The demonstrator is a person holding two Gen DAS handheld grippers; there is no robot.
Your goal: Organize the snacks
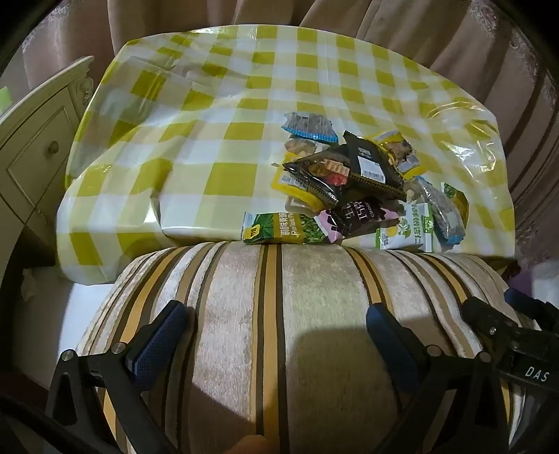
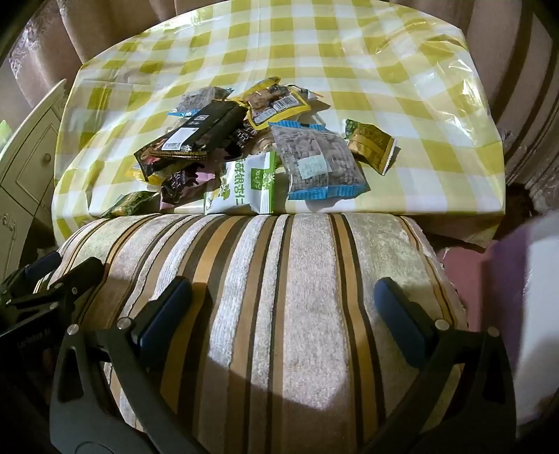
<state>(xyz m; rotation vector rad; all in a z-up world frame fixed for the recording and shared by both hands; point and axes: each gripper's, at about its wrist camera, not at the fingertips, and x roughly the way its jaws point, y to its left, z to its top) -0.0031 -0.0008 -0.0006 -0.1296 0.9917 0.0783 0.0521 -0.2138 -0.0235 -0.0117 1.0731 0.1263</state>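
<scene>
Both my grippers hang over a striped cushion (image 1: pixel 297 314), tilted downward. My left gripper (image 1: pixel 276 335) has its jaws spread as wide as they go, nothing between them but upholstery; my right gripper (image 2: pixel 283 314) is spread just as wide and equally empty. In the left wrist view the right gripper's black frame shows at the lower right edge, just beside mine.

Past the cushion's far edge lies a yellow-and-white checked tablecloth (image 1: pixel 216 115), and on it, well beyond either pair of jaws, a loose pile of snack packets (image 1: pixel 356 181). Nearest the cushion sit a green packet (image 1: pixel 279 228) and a white-and-green packet (image 2: pixel 244 188), both touching the cloth's near edge. A black packet (image 2: pixel 199 134) rides on top of the heap. To its right lie a clear blue-edged bag of nuts (image 2: pixel 318 160) and a green-gold packet (image 2: pixel 370 145); a yellow packet (image 2: pixel 276 101) sits farthest back.

Left of the table stands a cream cabinet (image 1: pixel 38 146); curtains (image 1: pixel 401 24) hang behind.
</scene>
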